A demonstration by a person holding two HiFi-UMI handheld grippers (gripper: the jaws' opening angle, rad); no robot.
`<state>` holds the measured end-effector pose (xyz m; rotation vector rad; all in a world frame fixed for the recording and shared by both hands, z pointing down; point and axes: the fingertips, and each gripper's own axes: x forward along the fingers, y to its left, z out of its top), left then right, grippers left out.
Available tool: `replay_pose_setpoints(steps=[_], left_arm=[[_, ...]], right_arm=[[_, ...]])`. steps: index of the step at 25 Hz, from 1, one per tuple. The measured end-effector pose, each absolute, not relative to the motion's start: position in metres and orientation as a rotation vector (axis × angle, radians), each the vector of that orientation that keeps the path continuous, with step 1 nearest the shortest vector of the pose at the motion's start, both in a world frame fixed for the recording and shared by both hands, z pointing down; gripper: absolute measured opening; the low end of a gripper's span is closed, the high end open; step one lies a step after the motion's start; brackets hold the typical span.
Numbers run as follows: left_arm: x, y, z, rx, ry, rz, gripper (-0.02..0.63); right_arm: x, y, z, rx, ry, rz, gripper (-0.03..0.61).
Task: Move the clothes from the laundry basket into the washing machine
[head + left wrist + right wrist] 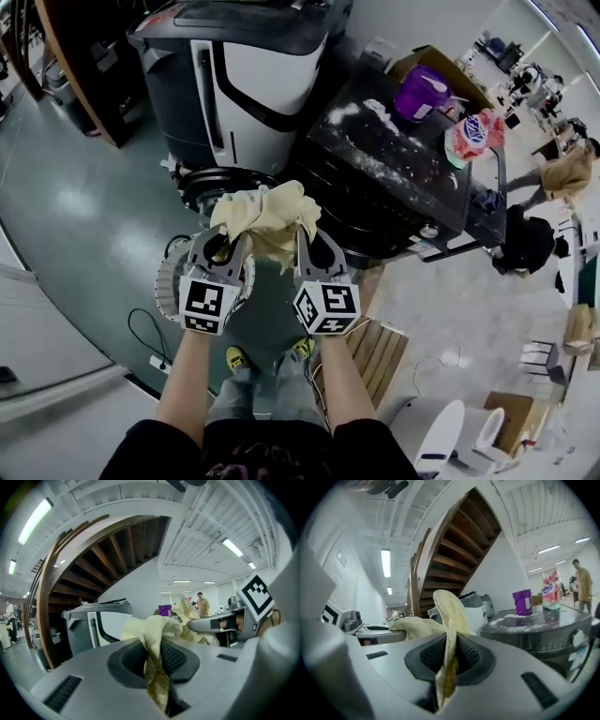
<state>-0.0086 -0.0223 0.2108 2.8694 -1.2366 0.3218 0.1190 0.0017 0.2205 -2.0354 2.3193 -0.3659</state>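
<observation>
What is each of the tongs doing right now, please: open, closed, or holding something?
Left tongs: closed on the yellow cloth.
Right tongs: closed on the same yellow cloth.

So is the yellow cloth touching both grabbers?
Touching. The left gripper view shows the yellow cloth pinched in the left gripper, and the right gripper view shows the right gripper pinching it too.

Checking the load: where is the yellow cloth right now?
Head view, centre: yellow cloth pinched by left tongs and right tongs, left of the dark appliance.
</observation>
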Motion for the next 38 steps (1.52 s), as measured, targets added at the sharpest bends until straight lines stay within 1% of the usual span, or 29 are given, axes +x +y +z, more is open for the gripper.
replay_pose_setpoints(steps=[10, 16, 22, 34, 38], left_arm=[[0.194, -0.007, 0.22, 2.983, -0.953, 0.358, 0.061], [0.259, -0.006, 0.228, 3.024, -0.879, 0.366, 0.061], [0.283, -0.008, 0.246, 3.059, -0.774, 0.397, 0.061], [0.29, -0.038, 0.303, 3.111, -0.557, 0.42, 0.061], [0.29, -0.046, 0.329, 3.072, -0.58, 0.39, 0.061]], right_arm=[[0.311, 0.039, 0.222, -2.226, 2.122, -0.349, 0.038], [0.372, 0.047, 0.237, -2.261, 2.051, -0.362, 0.038], [0.393, 0.048, 0.261, -2.314, 1.99, -0.407, 0.038], [0.399, 0.03, 0.309, -2.43, 1.844, -0.446, 0.038], [0.398, 0.024, 0.334, -2.425, 1.847, -0.443, 0.038]])
